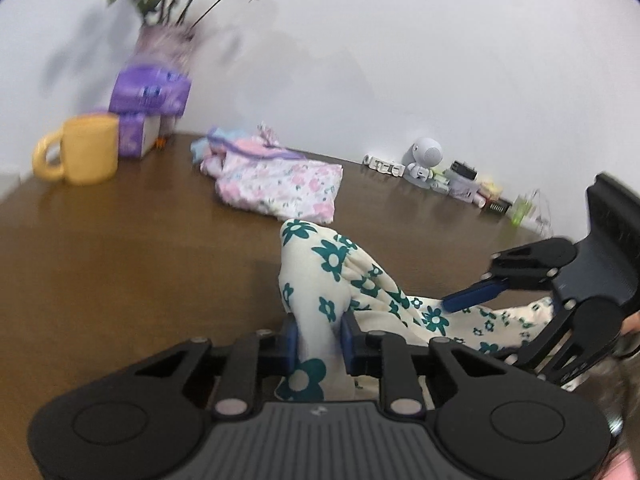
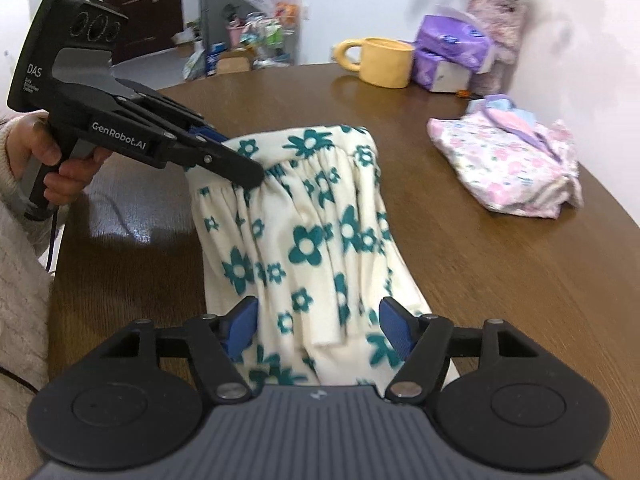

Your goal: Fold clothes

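Note:
A cream garment with teal flowers is held up off the brown table at its gathered waistband. My left gripper is shut on a bunched part of that cloth, which passes up between its blue pads. In the right wrist view the left gripper pinches the waistband's left end, with a person's hand on its handle. My right gripper stands open, its blue pads wide apart, and the garment's lower part lies between them. In the left wrist view the right gripper reaches in from the right over the cloth.
A folded pink floral garment lies further back on the table. A yellow mug, purple tissue packs and a flower vase stand by the wall. A small white robot figure and small items line the wall.

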Demonstrator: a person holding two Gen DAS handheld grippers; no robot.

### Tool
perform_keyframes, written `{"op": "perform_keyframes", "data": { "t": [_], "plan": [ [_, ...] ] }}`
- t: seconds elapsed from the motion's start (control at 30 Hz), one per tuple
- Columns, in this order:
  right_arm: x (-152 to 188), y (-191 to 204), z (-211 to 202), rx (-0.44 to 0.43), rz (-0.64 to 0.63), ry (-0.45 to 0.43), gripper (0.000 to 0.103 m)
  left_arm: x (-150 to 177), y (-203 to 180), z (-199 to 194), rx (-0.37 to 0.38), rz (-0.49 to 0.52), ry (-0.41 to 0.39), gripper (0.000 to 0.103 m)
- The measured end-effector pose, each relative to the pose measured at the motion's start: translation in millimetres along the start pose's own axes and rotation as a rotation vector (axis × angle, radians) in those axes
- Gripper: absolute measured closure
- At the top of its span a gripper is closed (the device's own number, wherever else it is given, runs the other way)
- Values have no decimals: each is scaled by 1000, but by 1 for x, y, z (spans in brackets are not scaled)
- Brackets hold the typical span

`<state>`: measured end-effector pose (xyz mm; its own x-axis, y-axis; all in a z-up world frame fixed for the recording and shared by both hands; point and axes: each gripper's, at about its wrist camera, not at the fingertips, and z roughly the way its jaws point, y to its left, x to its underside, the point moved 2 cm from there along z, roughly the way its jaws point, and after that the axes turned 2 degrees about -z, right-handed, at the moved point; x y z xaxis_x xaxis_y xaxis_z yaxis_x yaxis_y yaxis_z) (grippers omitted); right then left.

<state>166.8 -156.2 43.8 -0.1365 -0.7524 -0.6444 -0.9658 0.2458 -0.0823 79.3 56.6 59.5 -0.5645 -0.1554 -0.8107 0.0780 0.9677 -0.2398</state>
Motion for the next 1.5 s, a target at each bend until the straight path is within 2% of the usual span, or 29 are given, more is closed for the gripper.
{"op": "perform_keyframes", "data": {
  "t": [0.13,0.33,0.53,0.67,0.8,1.0,1.1,1.33,1.5],
  "plan": [
    [10,-7,-17,104,157,-1,36,-5,-18,-6,-57,116,-30,83],
    [49,-11,-41,245,564,-50,35,-6,-43,-12,-101,222,-63,83],
    [92,-3,-69,391,748,-131,36,-8,-71,-16,-131,337,-90,83],
    [116,-3,-78,428,866,-194,36,-8,-92,-17,-157,431,-104,83],
    [126,5,-79,483,894,-229,37,-4,-118,-19,-192,541,-117,83],
    [126,16,-79,555,845,-247,37,6,-158,-16,-248,690,-135,82],
    [130,18,-81,586,833,-254,37,9,-179,-12,-249,734,-135,82],
    [154,14,-90,579,879,-288,37,26,-231,8,-193,819,-106,82],
    [166,14,-94,557,885,-306,36,47,-262,36,-139,879,-49,82]
  ]
}}
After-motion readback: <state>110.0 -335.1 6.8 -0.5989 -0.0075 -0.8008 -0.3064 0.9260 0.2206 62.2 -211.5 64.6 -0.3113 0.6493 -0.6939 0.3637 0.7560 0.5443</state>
